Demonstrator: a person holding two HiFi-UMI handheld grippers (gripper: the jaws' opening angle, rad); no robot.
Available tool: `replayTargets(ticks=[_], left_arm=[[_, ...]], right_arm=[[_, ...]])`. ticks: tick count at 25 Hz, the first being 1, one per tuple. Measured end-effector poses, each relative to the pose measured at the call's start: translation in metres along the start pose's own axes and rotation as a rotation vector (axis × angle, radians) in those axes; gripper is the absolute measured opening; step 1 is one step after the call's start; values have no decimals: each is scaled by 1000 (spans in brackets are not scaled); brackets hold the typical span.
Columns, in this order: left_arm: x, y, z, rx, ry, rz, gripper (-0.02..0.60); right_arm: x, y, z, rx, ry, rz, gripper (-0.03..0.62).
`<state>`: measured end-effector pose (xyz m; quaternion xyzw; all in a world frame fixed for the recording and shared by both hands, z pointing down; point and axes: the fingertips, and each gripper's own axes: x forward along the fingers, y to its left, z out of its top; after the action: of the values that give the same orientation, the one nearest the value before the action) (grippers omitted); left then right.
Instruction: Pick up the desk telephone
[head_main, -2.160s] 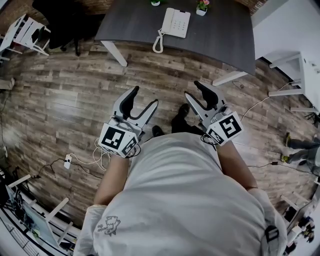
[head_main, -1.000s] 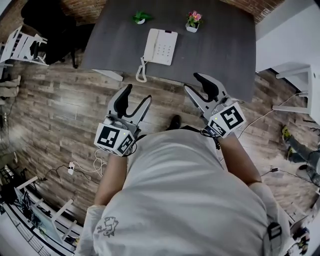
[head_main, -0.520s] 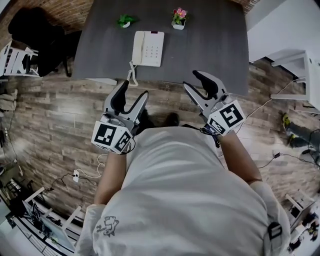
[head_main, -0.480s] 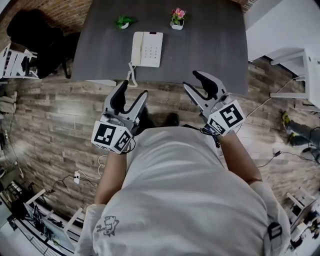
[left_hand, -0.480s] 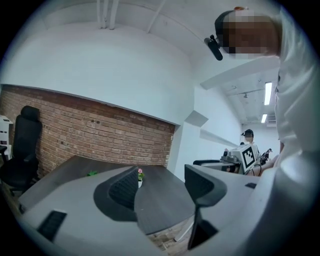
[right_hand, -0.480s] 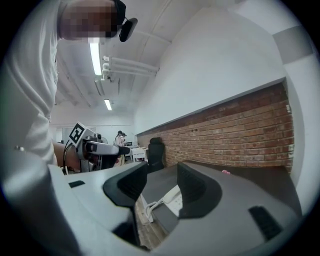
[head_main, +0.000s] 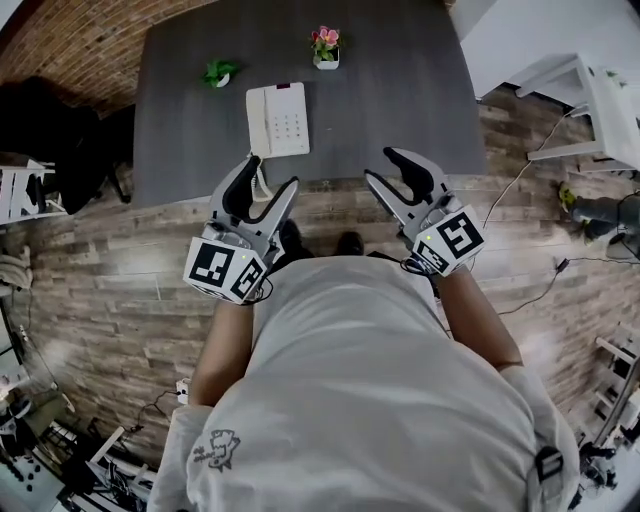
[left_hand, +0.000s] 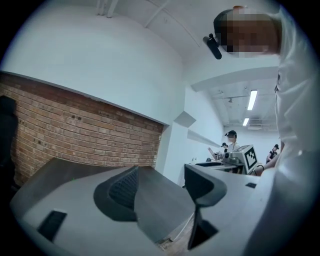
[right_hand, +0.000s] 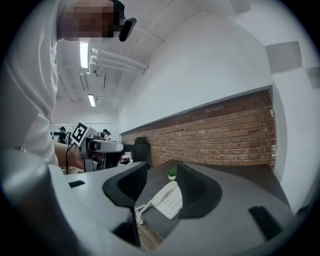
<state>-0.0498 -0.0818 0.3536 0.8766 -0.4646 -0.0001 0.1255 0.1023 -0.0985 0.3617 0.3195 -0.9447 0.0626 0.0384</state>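
A white desk telephone (head_main: 277, 120) lies on the dark grey desk (head_main: 400, 90), handset on its left side, close to the front edge. My left gripper (head_main: 268, 178) hovers open at that front edge, just below the phone, and its jaws hide the coiled cord. My right gripper (head_main: 388, 170) is open too, to the right of the phone at the desk's edge. The right gripper view frames the telephone (right_hand: 167, 200) between the right gripper's (right_hand: 162, 175) parted jaws, still apart from it. Between the left gripper's (left_hand: 161, 175) jaws only the bare desk (left_hand: 155, 200) shows.
A small green plant (head_main: 218, 72) and a potted pink flower (head_main: 325, 45) stand behind the phone. White furniture (head_main: 600, 110) is to the right, a black chair (head_main: 50, 120) to the left. Cables (head_main: 540, 290) trail on the wood floor. Other people (left_hand: 231, 141) stand far off.
The desk and phone have come closer and slid towards the middle of the head view. Both grippers have advanced to the desk's front edge, and both stay open.
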Motion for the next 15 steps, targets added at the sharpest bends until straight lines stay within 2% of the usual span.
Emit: replayTargets(ticks=[15], left_arm=[[-19,99,19,26,20,-157,315]], right_arm=[[94,34,14,-2,12,-122,195]])
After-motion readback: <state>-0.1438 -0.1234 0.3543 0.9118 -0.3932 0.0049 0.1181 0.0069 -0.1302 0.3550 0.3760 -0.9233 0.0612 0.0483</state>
